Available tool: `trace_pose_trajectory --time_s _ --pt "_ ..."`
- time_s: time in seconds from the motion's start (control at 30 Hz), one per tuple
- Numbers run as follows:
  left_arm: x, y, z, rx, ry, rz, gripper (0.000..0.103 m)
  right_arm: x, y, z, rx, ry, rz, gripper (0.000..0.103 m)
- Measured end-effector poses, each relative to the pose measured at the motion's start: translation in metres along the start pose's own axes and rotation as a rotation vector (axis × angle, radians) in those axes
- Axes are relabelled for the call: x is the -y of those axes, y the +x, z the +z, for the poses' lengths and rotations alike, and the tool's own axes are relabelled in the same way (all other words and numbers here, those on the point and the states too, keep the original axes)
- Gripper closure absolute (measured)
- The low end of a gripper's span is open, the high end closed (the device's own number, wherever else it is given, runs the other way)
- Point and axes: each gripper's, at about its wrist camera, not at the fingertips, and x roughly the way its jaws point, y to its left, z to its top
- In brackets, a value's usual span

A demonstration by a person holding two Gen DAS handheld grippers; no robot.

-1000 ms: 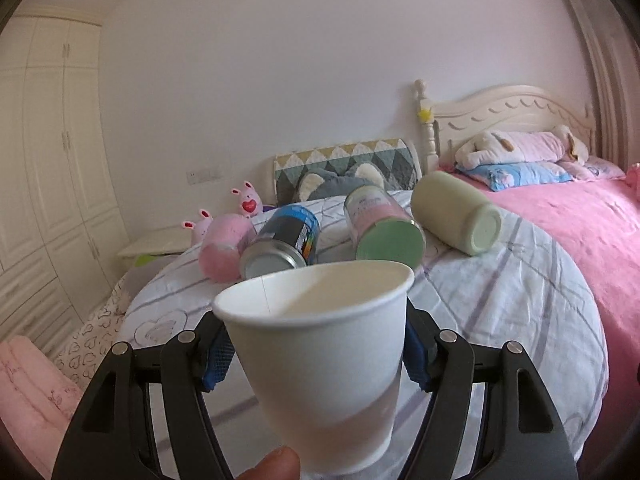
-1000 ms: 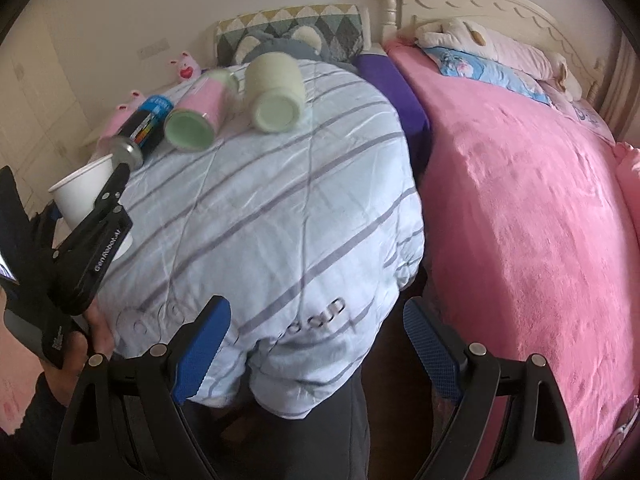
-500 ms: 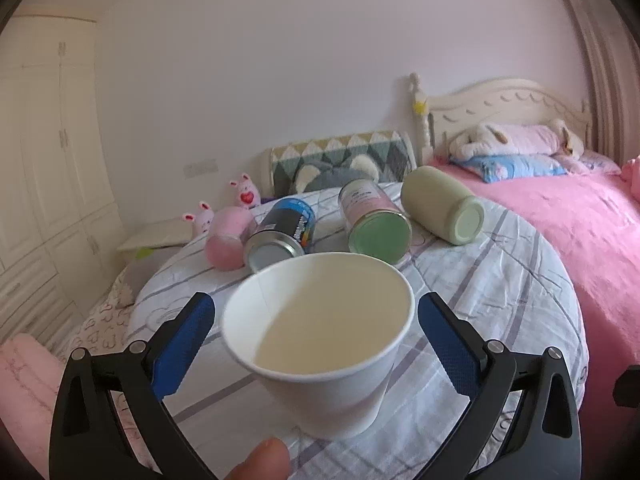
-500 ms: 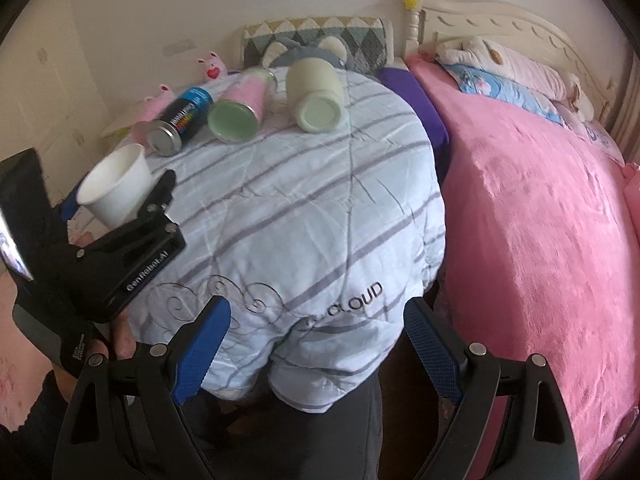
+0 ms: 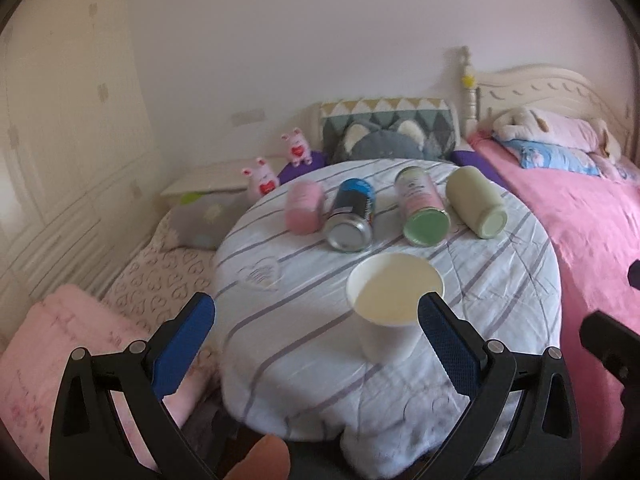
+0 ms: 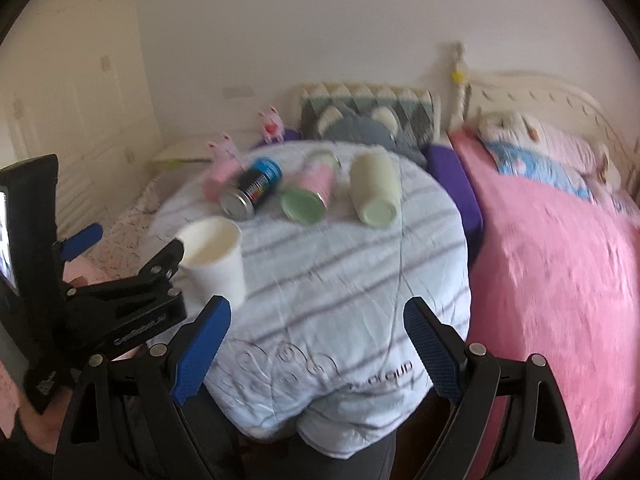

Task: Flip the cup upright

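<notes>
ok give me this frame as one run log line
paper cup: upright, mouth up, on striped cloth | left gripper: open, clear of cup | right gripper: open, empty | four containers: lying on sides

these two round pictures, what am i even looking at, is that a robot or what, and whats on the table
No robot: a person holds a two-finger clamp tool in each hand, each with a fisheye camera looking along its blue-padded fingers. One picture is from the left gripper, the other from the right gripper. Both are open and hold nothing. On the round table, covered with a striped cloth, a white paper cup stands upright, mouth up. Behind it four containers lie on their sides: a pink cup, a dark can, a pink and green tube and a pale green jar.
</notes>
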Motion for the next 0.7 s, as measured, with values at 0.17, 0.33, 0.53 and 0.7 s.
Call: trace_pose_trajectory --time_s 0.17,0.33,0.53,0.7 --pt "-0.020 -0.033 -0.007 -0.065 -0.031 0.037 0.000 -0.013 -0.022 0.001 0.051 -0.043 0.004 0.013" --pt "-0.030 -0.061 -0.022 -0.093 -0.042 0.074 0.000 -0.027 -0.041 -0.010 0.076 -0.083 0.001 0.013" --pt "-0.034 -0.093 -0.037 -0.086 -0.040 0.097 0.000 -0.038 -0.062 -0.026 0.110 -0.090 0.008 0.013" --pt "-0.035 -0.111 -0.043 -0.076 -0.043 0.103 0.000 -0.040 -0.075 -0.033 0.134 -0.082 0.010 0.013"
